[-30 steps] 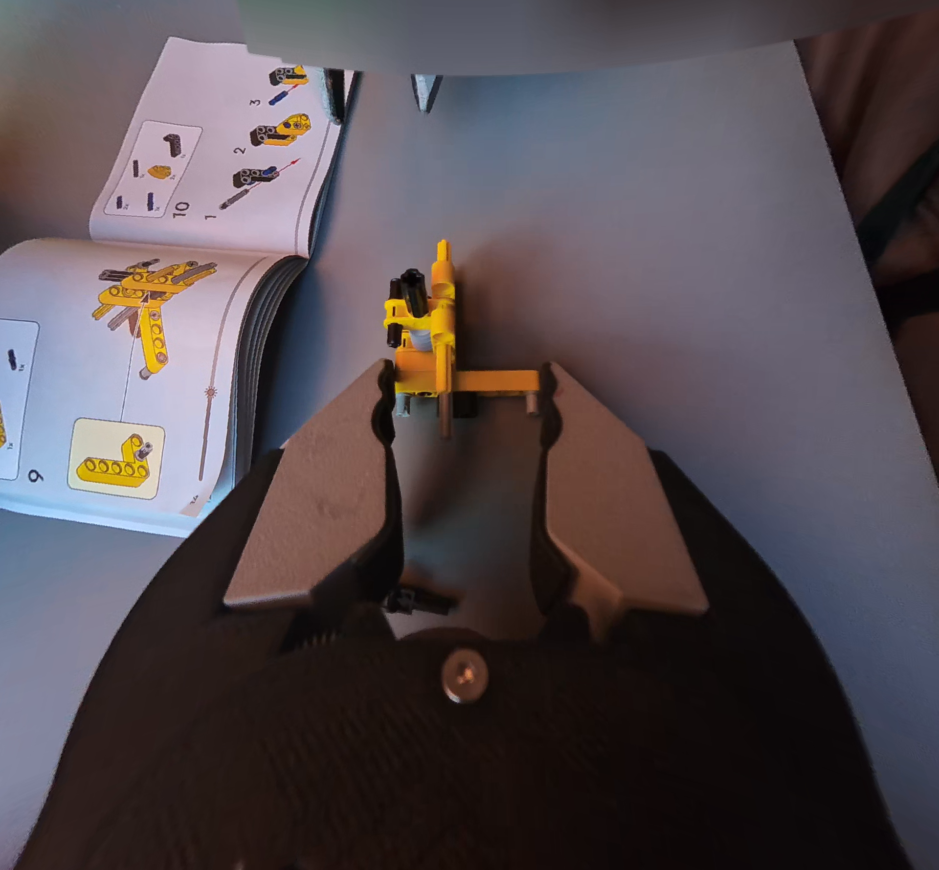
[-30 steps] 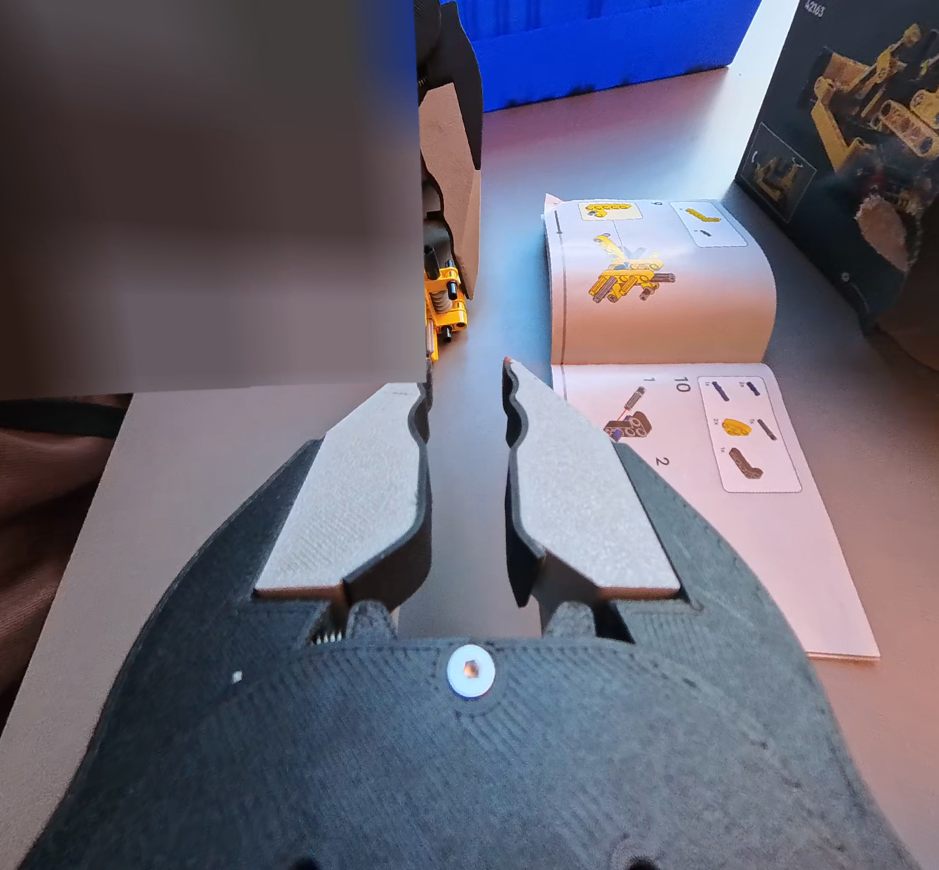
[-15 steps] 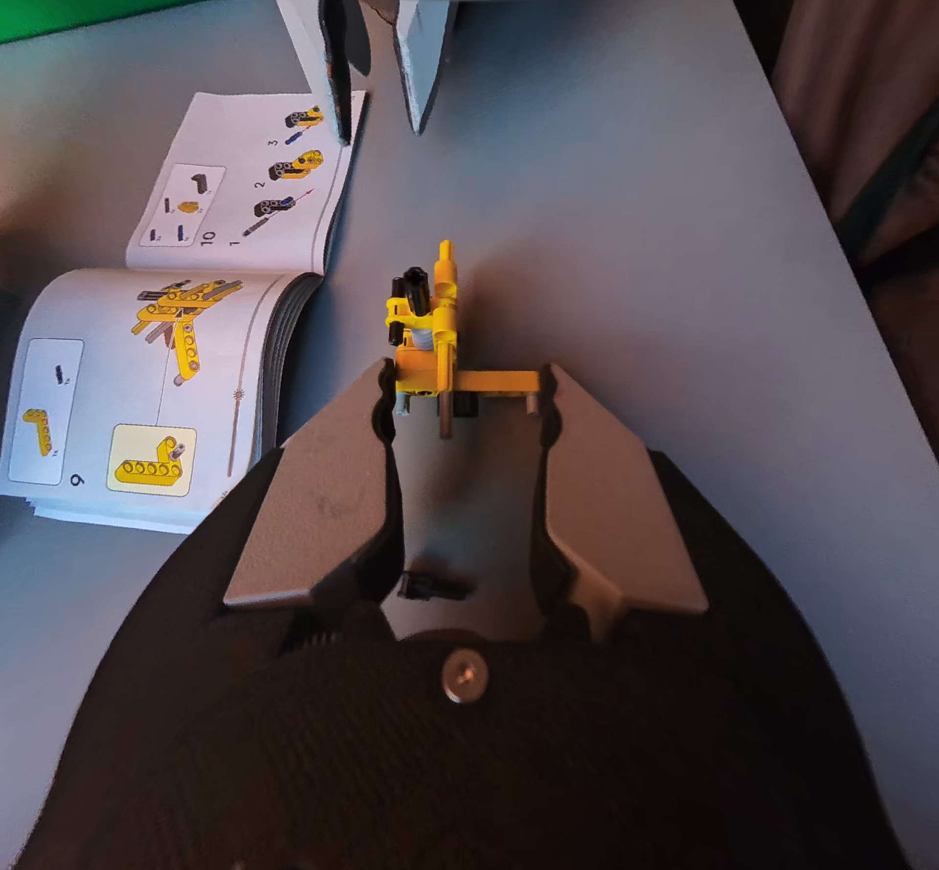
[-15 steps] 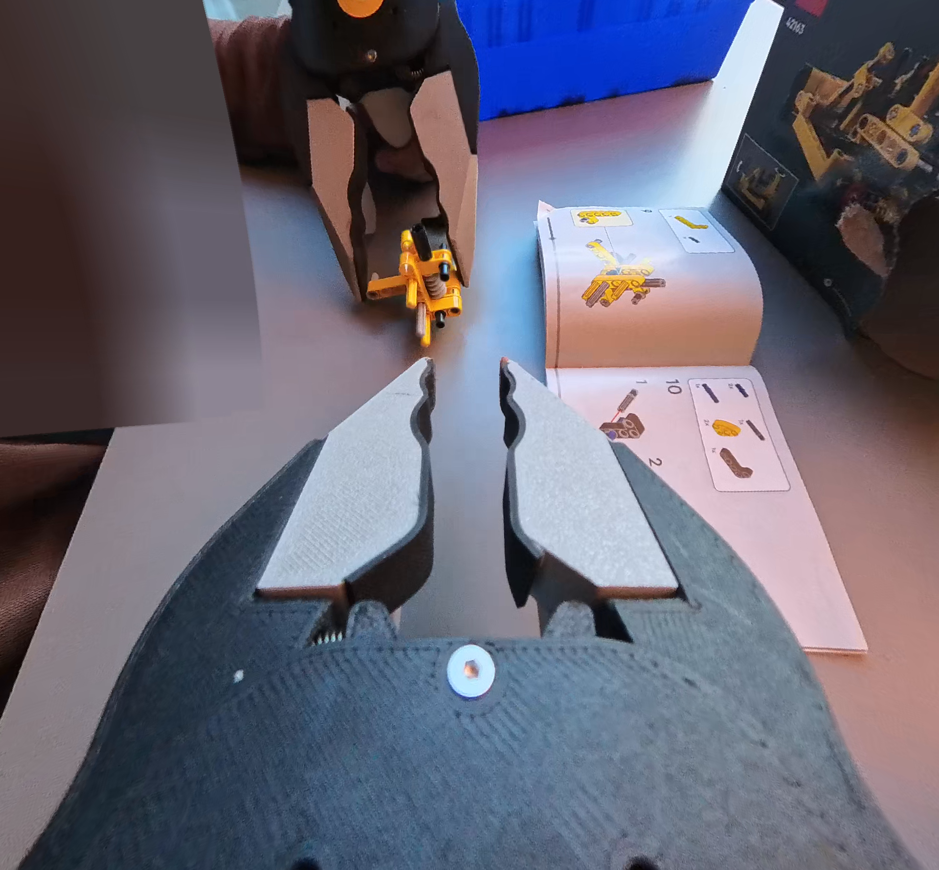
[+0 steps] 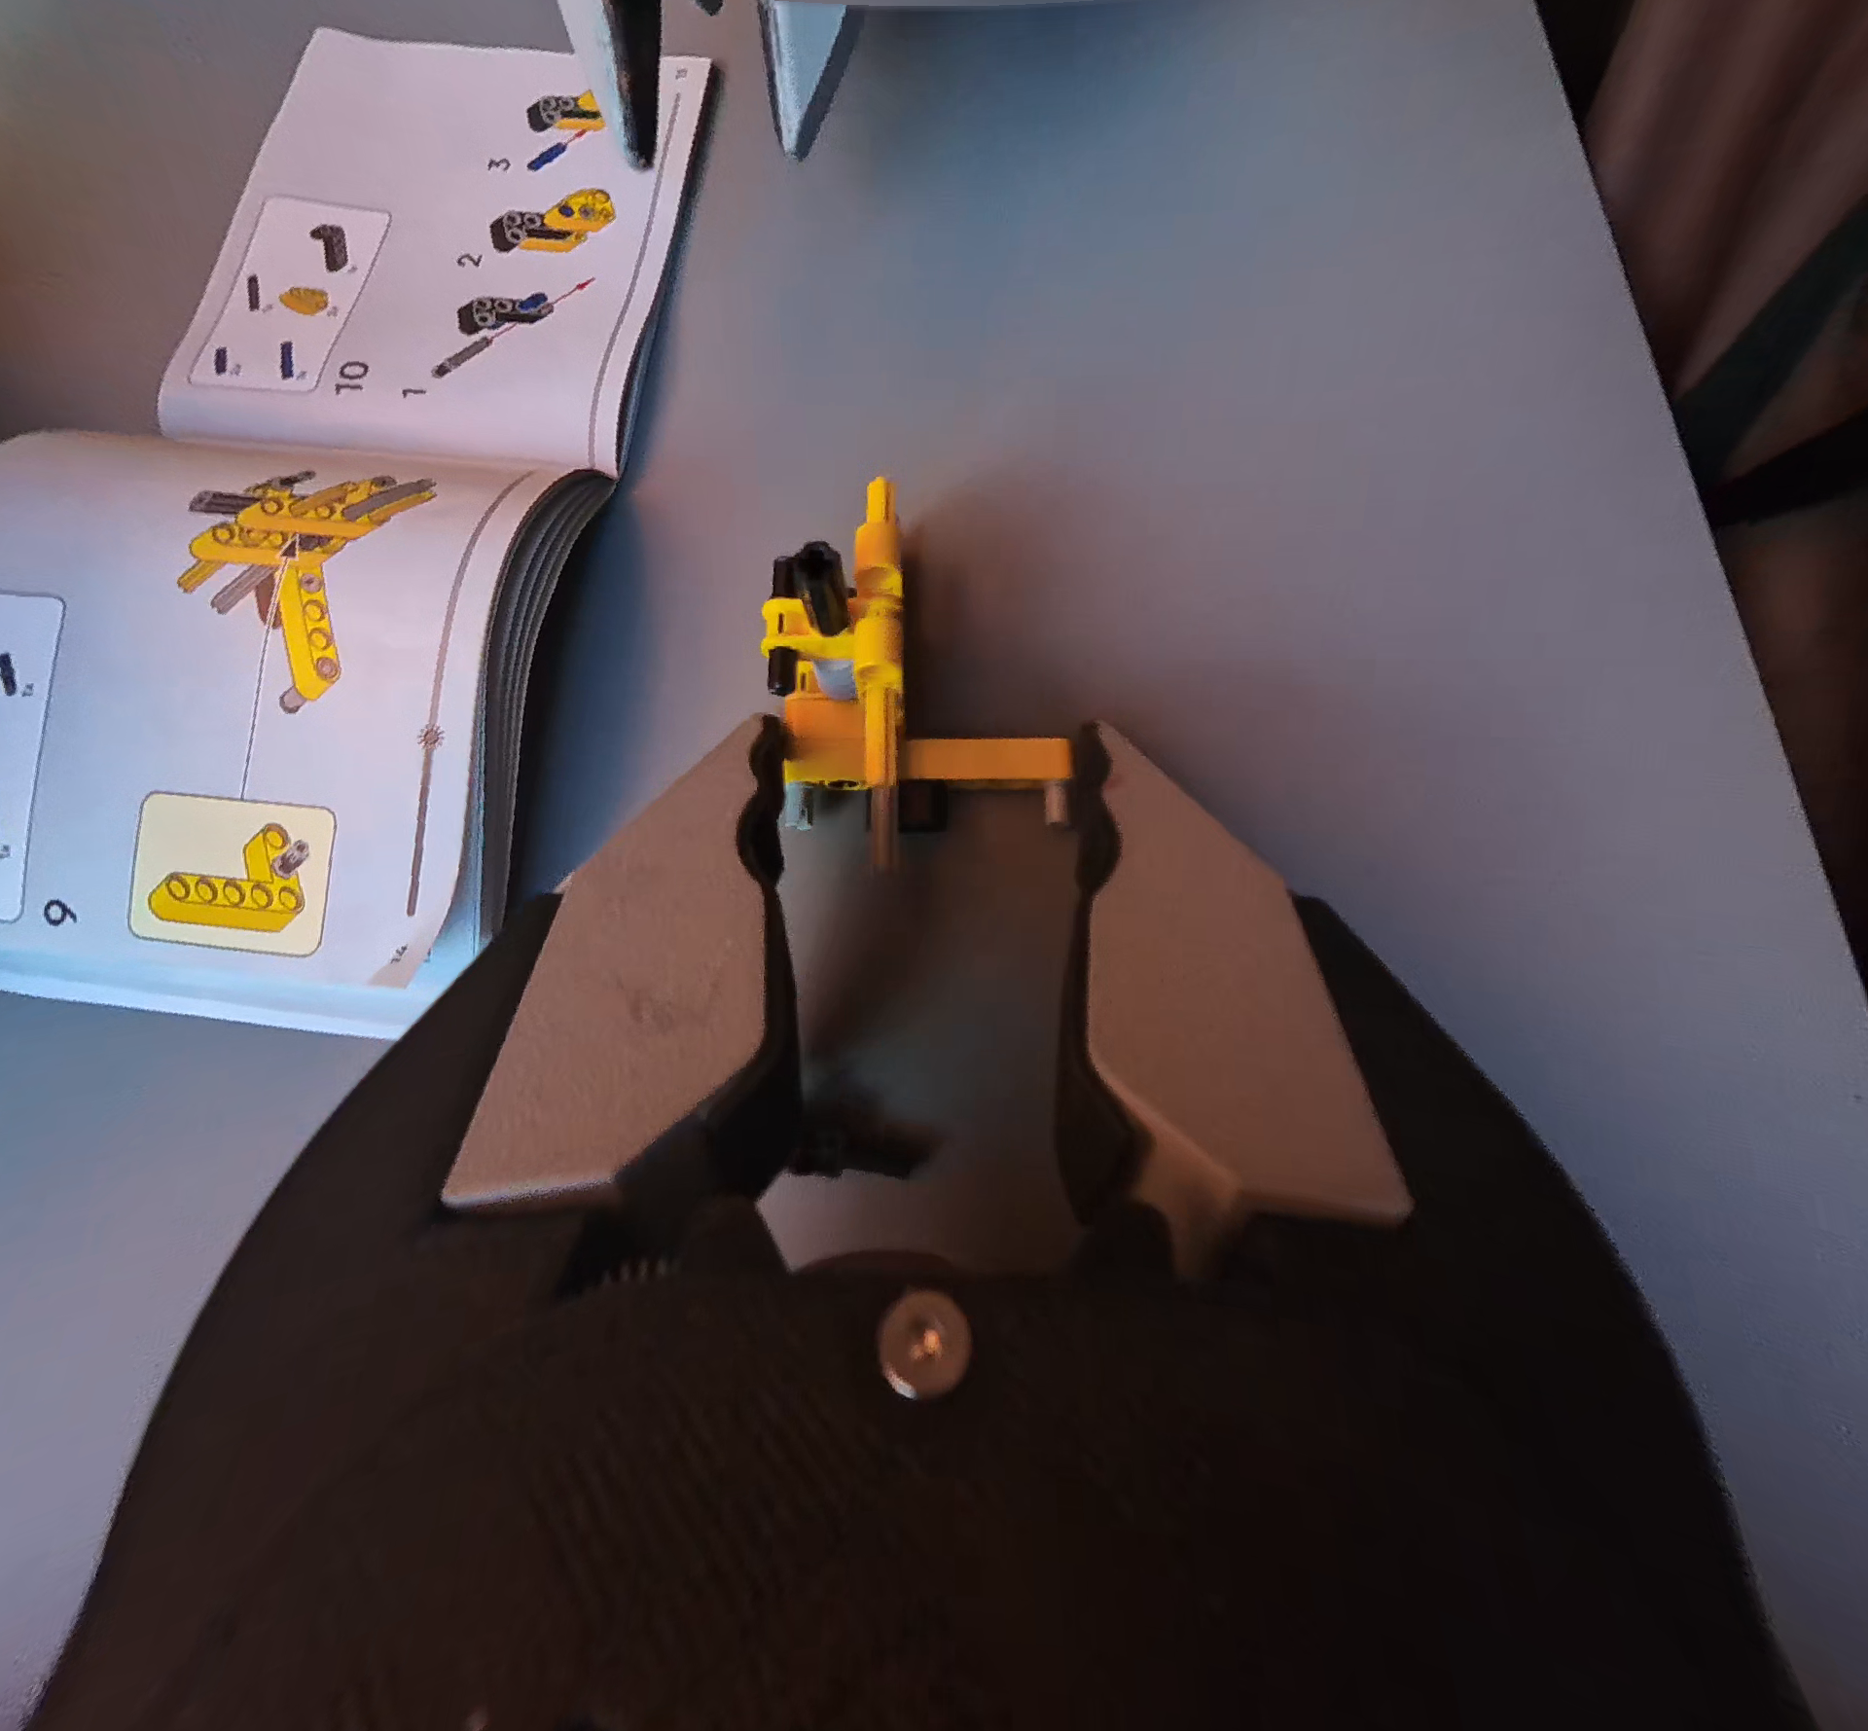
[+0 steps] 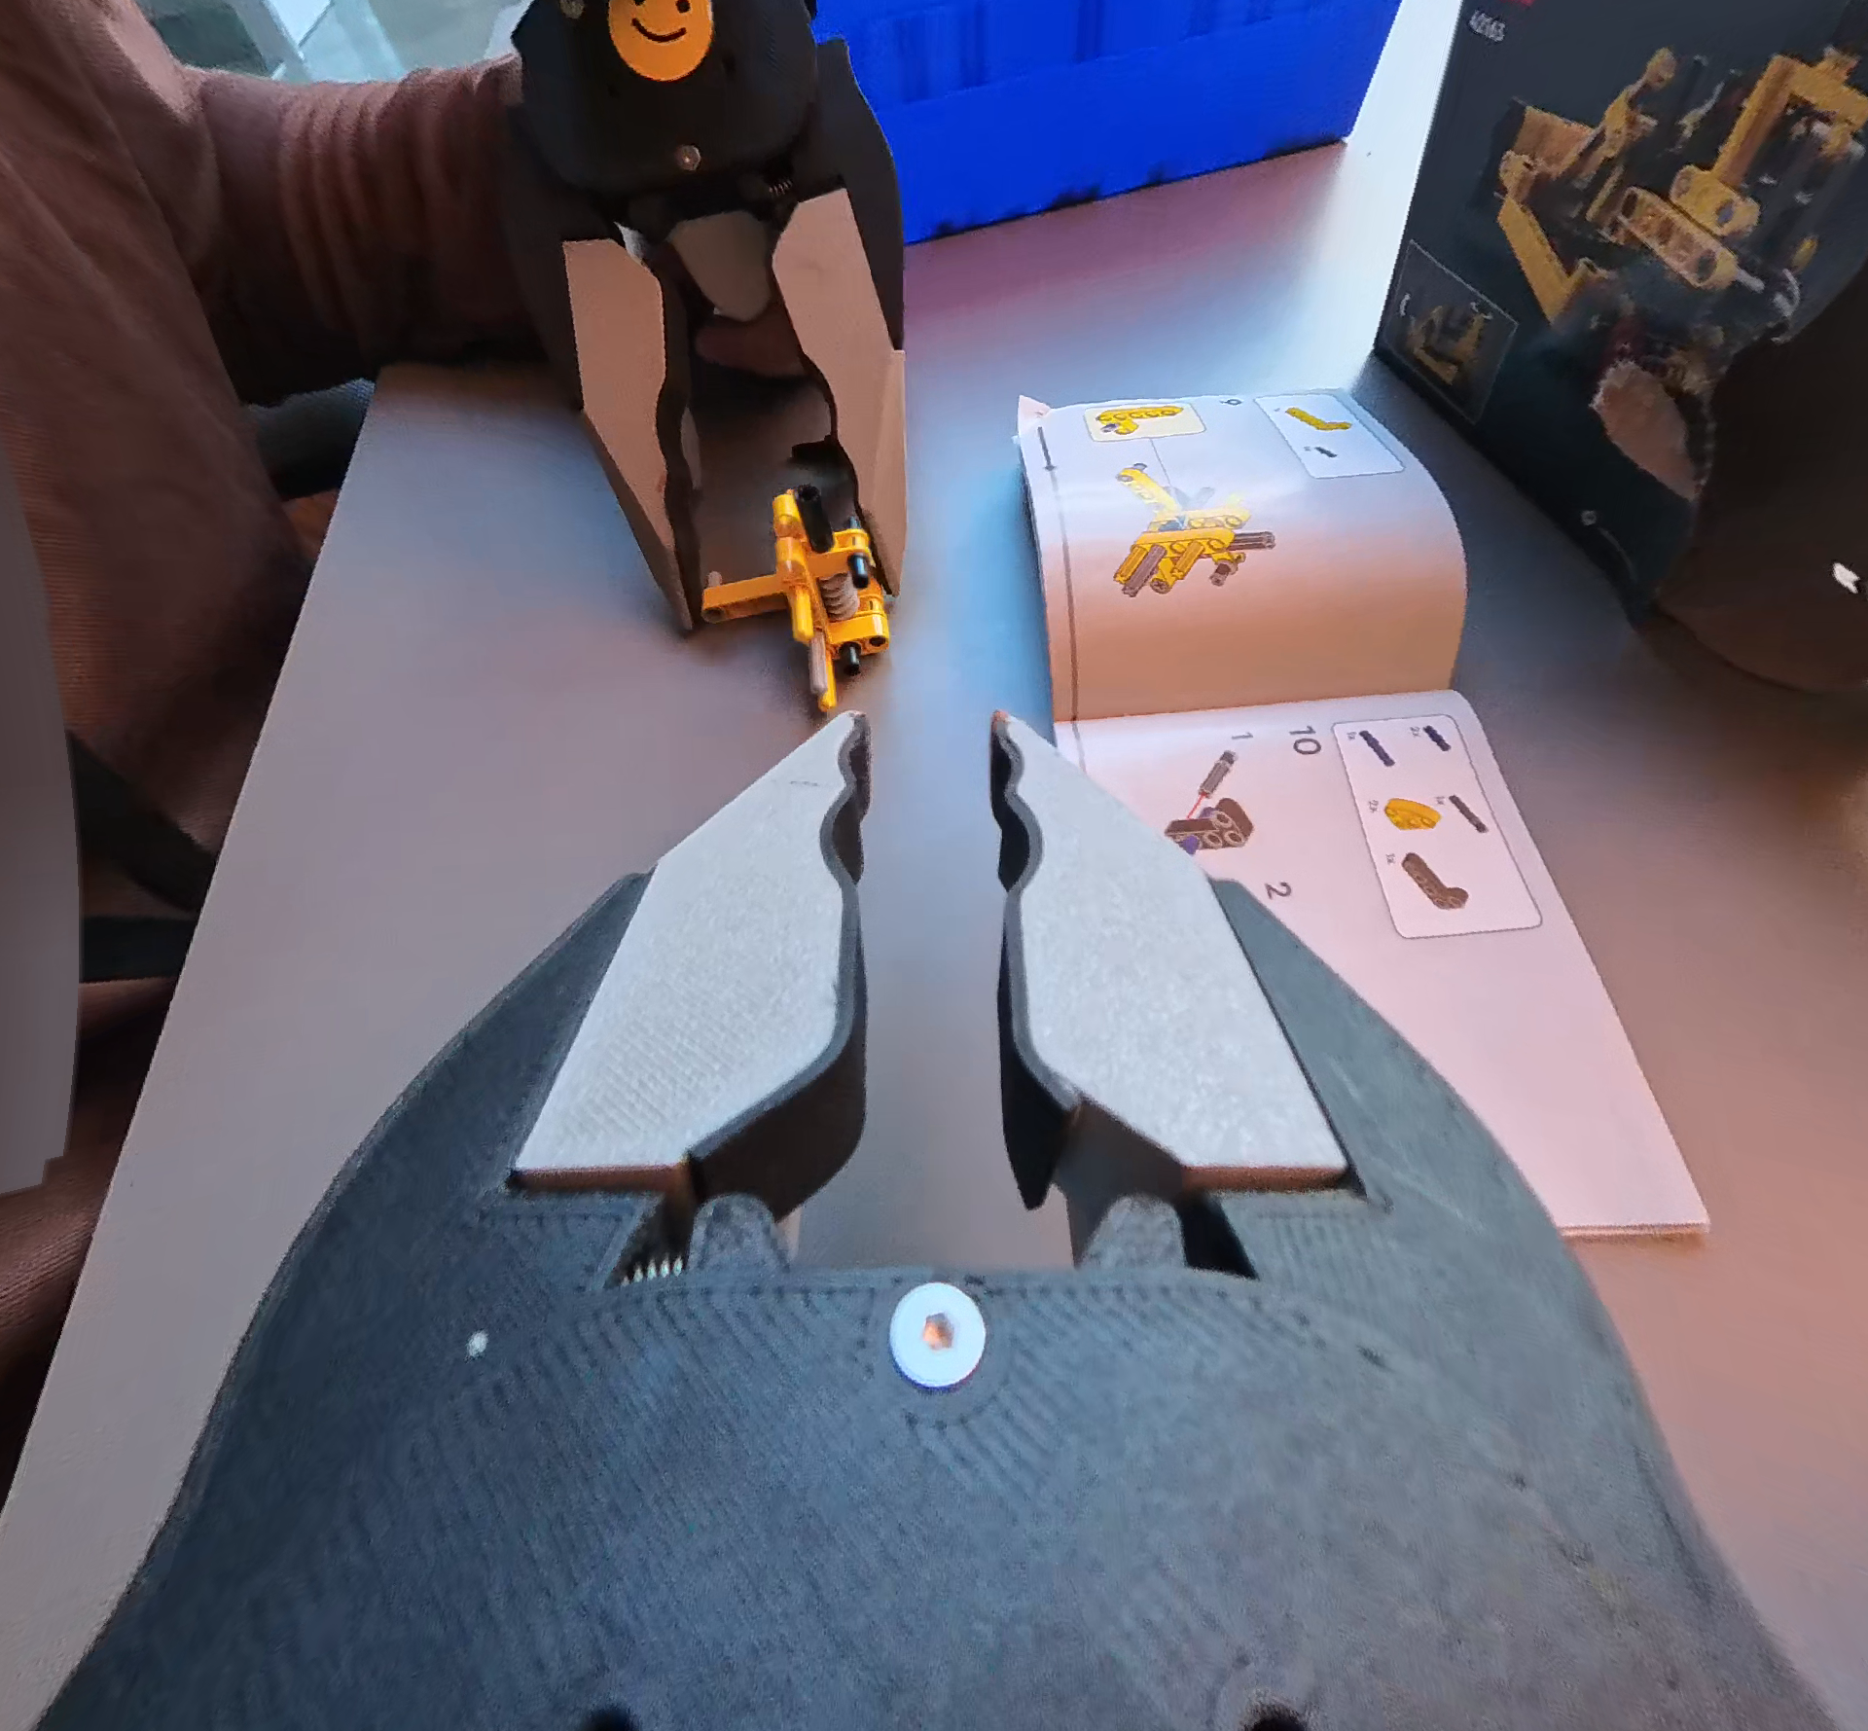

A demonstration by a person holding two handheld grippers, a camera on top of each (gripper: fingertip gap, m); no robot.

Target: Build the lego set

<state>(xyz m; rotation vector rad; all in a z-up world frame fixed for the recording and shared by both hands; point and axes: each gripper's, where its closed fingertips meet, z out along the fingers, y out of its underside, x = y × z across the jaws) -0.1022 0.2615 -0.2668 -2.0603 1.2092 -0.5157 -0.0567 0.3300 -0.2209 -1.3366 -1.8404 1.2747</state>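
Left gripper at the table with the brick assembly between its fingertips; open booklet to its left on the table; right gripper opposite, apart from the assembly; bin and box behind the booklet

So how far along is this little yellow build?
Done: a small yellow assembly with black pins is already together. In hand: the left gripper has its fingers clamped on it, one on the block and one on the side beam's end. Left: the right gripper is open and empty, and the open booklet shows further steps.
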